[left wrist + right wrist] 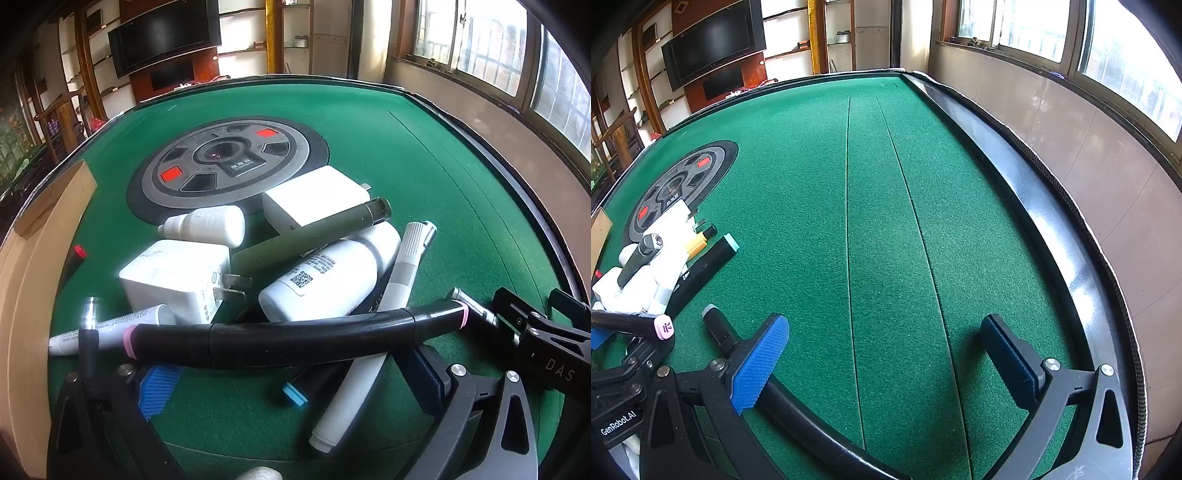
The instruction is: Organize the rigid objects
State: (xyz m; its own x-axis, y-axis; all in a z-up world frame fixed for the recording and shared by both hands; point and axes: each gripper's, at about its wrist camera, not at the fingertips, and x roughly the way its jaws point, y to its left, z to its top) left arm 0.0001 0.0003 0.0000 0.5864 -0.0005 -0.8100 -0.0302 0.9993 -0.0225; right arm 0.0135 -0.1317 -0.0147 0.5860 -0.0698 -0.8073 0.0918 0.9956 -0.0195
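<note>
My left claw [295, 384] hangs spread wide over the heap on the green desk [424, 177], pinching nothing; its two blue pads stand at 7 and 4 o'clock of the black marker with pink ends [295, 339], which lies crosswise between them without being pressed. Counting the heap: two white plug adapters, the near one [173, 280] at 9 o'clock of the heap and the far one [314, 199] at 12; two white bottles, a small one [207, 225] and a big one with a printed label [321, 284]; one olive-green pen [310, 236] lying across the big bottle; one white-and-grey marker [369, 332]; one white tube [110, 328] at 8 o'clock. A black marker with a blue end [295, 393] pokes out underneath. My right claw [886, 365] is spread too, over bare felt, the heap at its 9 o'clock.
</note>
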